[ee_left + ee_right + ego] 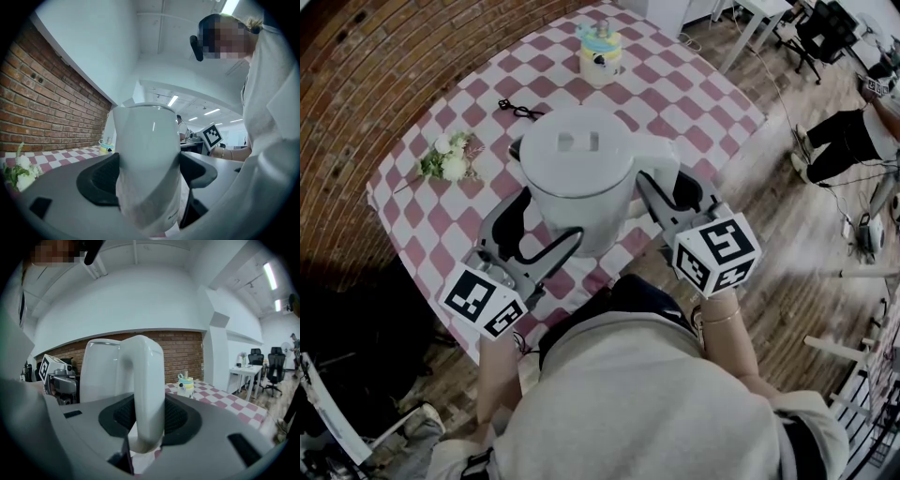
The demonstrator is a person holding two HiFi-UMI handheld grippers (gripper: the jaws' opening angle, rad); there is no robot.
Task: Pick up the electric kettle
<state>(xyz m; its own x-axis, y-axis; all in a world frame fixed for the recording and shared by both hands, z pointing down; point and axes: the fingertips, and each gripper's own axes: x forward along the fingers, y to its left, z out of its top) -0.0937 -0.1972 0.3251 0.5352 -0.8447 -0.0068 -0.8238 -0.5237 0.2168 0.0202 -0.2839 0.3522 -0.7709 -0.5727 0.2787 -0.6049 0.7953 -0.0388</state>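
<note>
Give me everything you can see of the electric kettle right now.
The electric kettle is white, smooth and plastic-looking, with a round flat lid and a thick loop handle. It is upright over the near edge of the checked tablecloth. The left gripper clamps its body, the right gripper its handle. Whether its base is off the cloth cannot be told.
</note>
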